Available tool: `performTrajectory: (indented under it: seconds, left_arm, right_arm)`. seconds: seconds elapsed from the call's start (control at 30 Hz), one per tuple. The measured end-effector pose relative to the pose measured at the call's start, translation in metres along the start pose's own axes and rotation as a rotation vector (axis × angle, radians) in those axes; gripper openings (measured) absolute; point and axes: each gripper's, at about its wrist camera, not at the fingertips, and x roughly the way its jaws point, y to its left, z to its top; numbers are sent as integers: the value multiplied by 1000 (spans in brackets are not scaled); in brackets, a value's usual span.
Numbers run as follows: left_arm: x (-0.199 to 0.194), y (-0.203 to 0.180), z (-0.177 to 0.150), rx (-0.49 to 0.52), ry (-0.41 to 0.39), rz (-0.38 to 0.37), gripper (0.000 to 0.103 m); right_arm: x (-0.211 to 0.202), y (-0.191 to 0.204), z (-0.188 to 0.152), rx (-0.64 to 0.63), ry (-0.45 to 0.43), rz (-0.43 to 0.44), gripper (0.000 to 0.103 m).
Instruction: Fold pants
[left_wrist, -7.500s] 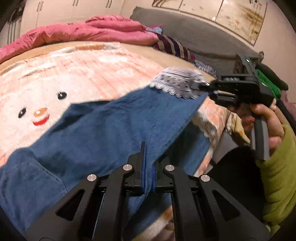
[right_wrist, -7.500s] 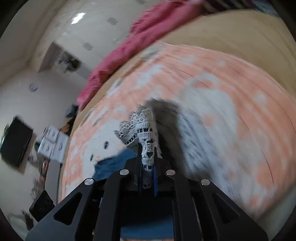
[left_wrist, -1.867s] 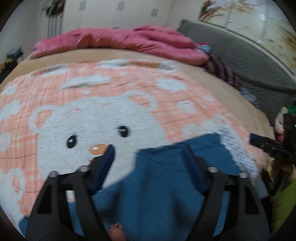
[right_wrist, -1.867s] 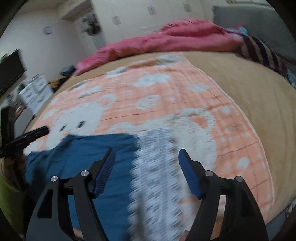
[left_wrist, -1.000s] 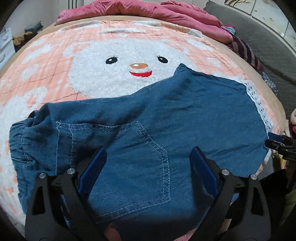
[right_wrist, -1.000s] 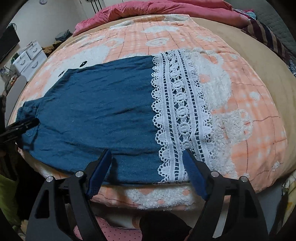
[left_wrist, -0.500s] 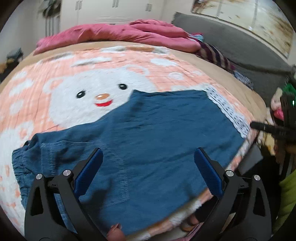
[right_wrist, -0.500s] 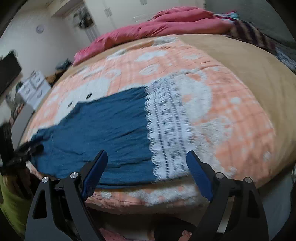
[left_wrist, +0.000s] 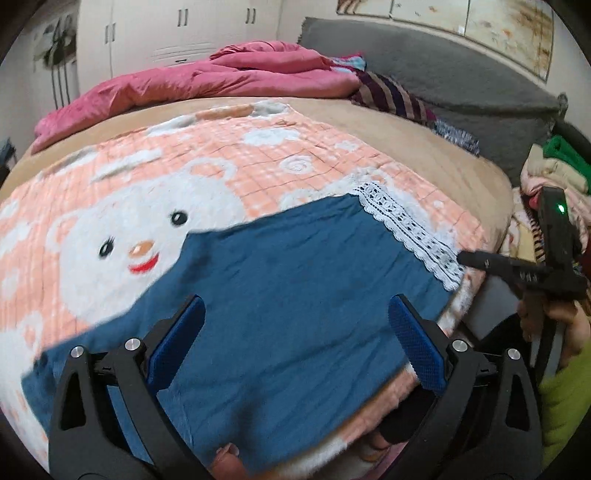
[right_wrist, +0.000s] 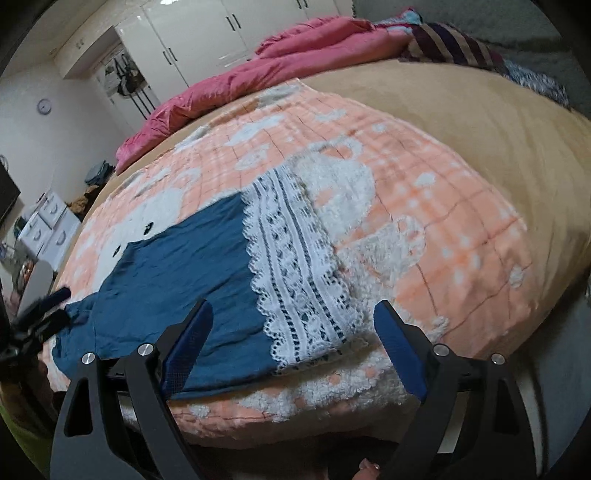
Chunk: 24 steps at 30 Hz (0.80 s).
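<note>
Both claws, left claw (left_wrist: 295, 325) and right claw (right_wrist: 293, 332), have just spread wide and let go, empty; the denim pants (left_wrist: 280, 280) now lie folded lengthwise on the bed (right_wrist: 480, 155), ready for a crosswise fold.

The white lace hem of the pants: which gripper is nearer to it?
Right. The right gripper hovers open just before the lace hem; the left gripper is over the blue denim, further along the pants.

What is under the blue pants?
The blue pants lie on a pink bear blanket. The bear's face shows beside them; the blanket under them is covered.
</note>
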Motion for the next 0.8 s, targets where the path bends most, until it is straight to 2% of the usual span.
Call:
performTrajectory:
  seconds: [0.13, 0.3, 0.33, 0.43, 0.5, 0.57, 0.6, 0.67, 0.73, 0.8]
  left_arm:
    - [33, -11, 31, 45, 26, -37, 93]
    - [86, -28, 63, 124, 102, -50, 93]
    - [96, -31, 66, 138, 119, -54, 93]
    - [127, -38, 81, 164, 159, -71, 93]
    - [147, -43, 89, 187, 179, -83, 93]
    - [167, -48, 99, 213, 198, -84, 92]
    - [176, -50, 105, 224, 209, -89, 90]
    - [187, -53, 112, 236, 218, -109, 76]
    - [200, -55, 119, 250, 234, -154, 69]
    - [209, -59, 122, 274, 247, -210, 68]
  right_arm:
    - [11, -12, -4, 45, 30, 11, 88]
    - [20, -21, -6, 75, 58, 34, 87]
    - [21, -22, -6, 78, 56, 36, 84]
    - [20, -26, -6, 92, 45, 39, 65]
    - [18, -28, -6, 102, 40, 48, 62]
    - [17, -29, -6, 104, 29, 63, 52]
    - [16, -28, -6, 101, 24, 75, 51]
    - [16, -28, -6, 95, 30, 75, 51]
    - [18, -30, -7, 102, 41, 81, 52]
    - [20, -32, -6, 111, 45, 89, 53]
